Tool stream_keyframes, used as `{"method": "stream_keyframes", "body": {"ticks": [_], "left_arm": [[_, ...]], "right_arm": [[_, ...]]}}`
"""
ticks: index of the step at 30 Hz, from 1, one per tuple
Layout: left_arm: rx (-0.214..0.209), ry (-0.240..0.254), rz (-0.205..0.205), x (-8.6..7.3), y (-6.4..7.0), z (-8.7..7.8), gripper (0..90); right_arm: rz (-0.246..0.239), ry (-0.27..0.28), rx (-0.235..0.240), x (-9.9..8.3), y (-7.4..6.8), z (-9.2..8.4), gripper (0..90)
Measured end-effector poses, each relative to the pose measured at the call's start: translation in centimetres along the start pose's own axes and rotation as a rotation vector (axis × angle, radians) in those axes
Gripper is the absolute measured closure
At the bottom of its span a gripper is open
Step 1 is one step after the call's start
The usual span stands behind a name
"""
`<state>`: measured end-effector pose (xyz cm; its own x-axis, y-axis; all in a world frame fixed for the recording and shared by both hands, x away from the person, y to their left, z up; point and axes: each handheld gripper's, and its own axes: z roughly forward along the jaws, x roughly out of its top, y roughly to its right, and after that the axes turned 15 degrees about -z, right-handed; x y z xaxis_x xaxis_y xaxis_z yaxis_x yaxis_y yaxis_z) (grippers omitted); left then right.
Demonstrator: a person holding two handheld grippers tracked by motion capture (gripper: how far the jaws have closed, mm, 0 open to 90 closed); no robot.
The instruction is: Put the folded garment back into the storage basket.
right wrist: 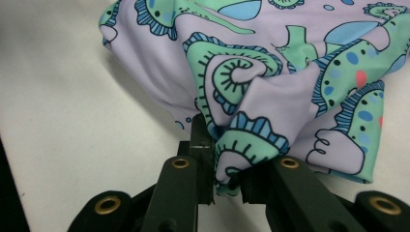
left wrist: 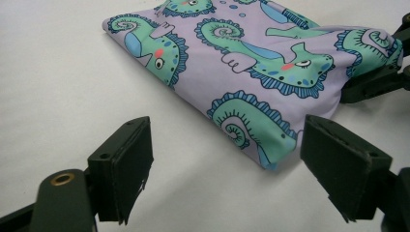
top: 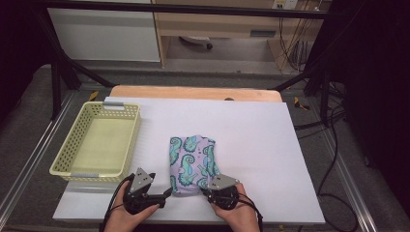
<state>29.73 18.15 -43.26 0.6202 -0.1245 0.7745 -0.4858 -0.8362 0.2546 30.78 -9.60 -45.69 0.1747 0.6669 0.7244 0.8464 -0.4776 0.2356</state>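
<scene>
A folded lilac cloth [top: 192, 163] printed with green seahorses lies on the white table near its front edge. My right gripper [top: 207, 188] is shut on the cloth's near right corner; the right gripper view shows the fabric [right wrist: 251, 96] bunched between the closed jaws of that gripper [right wrist: 227, 186]. My left gripper [top: 165, 194] stands open just left of the cloth's near left corner. In the left gripper view its gripper [left wrist: 225, 166] has nothing between its jaws, and the cloth's corner [left wrist: 251, 82] lies a little ahead of them.
A pale yellow slotted basket [top: 65, 158] stands on the left part of the table, with nothing in it. The white tabletop [top: 261, 130] stretches to the right and behind the cloth. A wooden board edge [top: 193, 93] runs along the far side.
</scene>
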Motion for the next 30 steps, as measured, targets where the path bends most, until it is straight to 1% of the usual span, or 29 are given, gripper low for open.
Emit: {"method": "stream_keyframes", "body": {"ticks": [6,10,12,14,16,17,20,22,23,25,26,27,29,30], "left_arm": [[-0.004,0.006,-0.002,0.1,0.0,0.0,18.7],[-0.009,0.027,-0.011,0.3,0.0,0.0,18.7],[-0.009,0.041,-0.011,0.5,0.0,0.3,18.5],[-0.014,0.045,-0.008,1.0,0.0,0.8,18.4],[0.0,0.049,0.009,1.7,-0.2,1.4,18.2],[0.0,0.049,0.009,1.7,-0.2,1.4,18.1],[0.014,0.059,-0.001,2.8,-0.4,2.6,17.8],[0.021,0.062,0.002,3.6,-0.4,3.3,17.5],[0.021,0.062,0.002,3.6,-0.4,3.3,17.4],[0.035,0.065,0.0,5.1,-0.4,4.4,16.3],[0.035,0.065,0.0,5.1,-0.4,4.4,16.2],[0.039,0.07,-0.008,5.6,-0.5,4.7,16.2],[0.051,0.079,-0.005,7.1,-0.6,5.6,16.2],[0.051,0.079,-0.005,7.1,-0.6,5.6,16.0]], "right_arm": [[-0.001,-0.005,0.022,-0.1,-0.2,-0.8,79.2],[0.001,-0.012,0.029,-0.4,-0.4,-1.1,79.1],[0.008,-0.016,0.033,-0.4,-0.3,-0.9,79.1],[0.014,-0.018,0.035,-0.4,-0.3,-0.9,78.9],[0.023,-0.014,0.037,-0.5,-0.3,-0.9,78.7],[0.032,-0.012,0.037,-0.5,-0.3,-0.8,78.6],[0.032,-0.015,0.033,-0.5,-0.3,-0.8,78.4],[0.033,-0.014,0.031,-0.5,-0.4,-0.8,78.3],[0.029,-0.014,0.029,-0.5,-0.4,-0.8,78.2],[0.024,-0.012,0.027,-0.6,-0.4,-0.8,77.9],[0.021,-0.01,0.025,-0.6,-0.5,-0.8,77.8],[0.019,-0.011,0.023,-0.6,-0.5,-0.8,77.7],[0.014,-0.012,0.022,-0.6,-0.5,-0.8,77.6],[0.014,-0.012,0.022,-0.6,-0.5,-0.8,77.6]]}}
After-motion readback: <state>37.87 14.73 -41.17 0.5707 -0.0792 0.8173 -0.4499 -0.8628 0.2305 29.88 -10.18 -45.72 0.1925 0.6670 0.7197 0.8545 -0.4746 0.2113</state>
